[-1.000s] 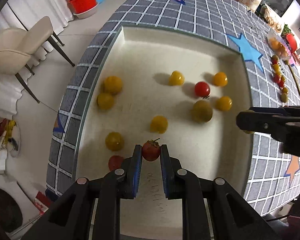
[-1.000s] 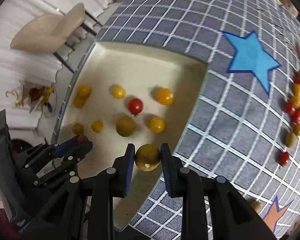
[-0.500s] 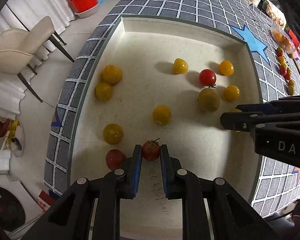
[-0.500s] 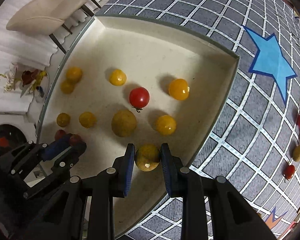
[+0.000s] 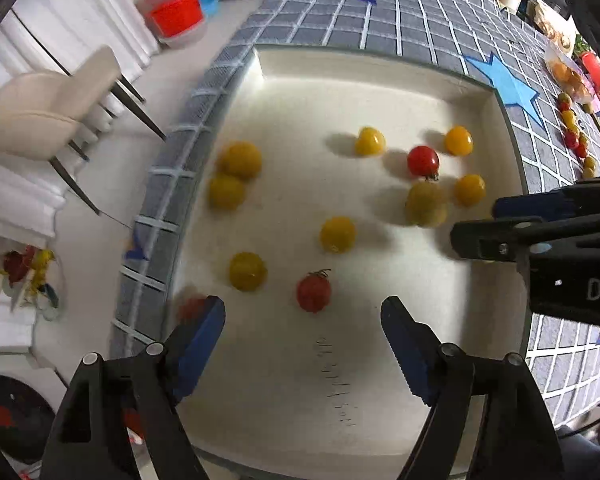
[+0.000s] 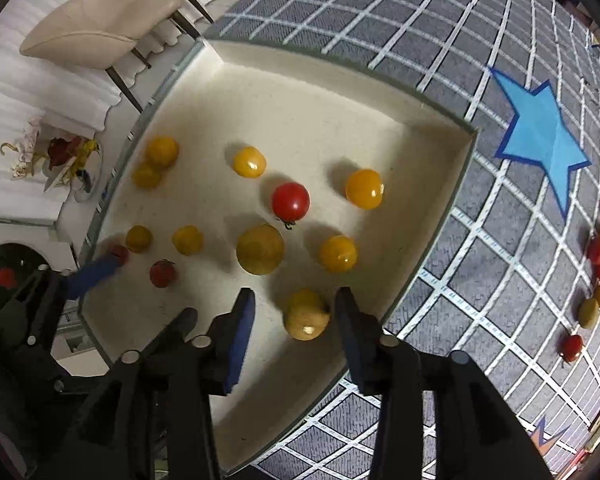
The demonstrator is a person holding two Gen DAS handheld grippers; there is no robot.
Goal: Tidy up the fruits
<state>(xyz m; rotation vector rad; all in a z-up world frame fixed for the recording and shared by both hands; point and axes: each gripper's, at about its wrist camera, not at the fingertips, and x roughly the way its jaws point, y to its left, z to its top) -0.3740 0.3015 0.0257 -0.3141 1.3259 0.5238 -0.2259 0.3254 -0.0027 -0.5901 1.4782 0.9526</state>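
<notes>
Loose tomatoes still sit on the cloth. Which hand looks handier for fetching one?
Probably the right gripper: open, over the tray's side nearest the loose tomatoes. The left gripper hangs at the far side.

The right tongs [image 6: 294, 312] have just been opening — a yellow-green tomato [image 6: 306, 315] lies free between the jaws on the white tray [image 6: 300, 120]. Other yellow and red tomatoes are scattered there; the left tongs [image 6: 96, 270] reach in beside a small red tomato [image 6: 162, 273].
</notes>
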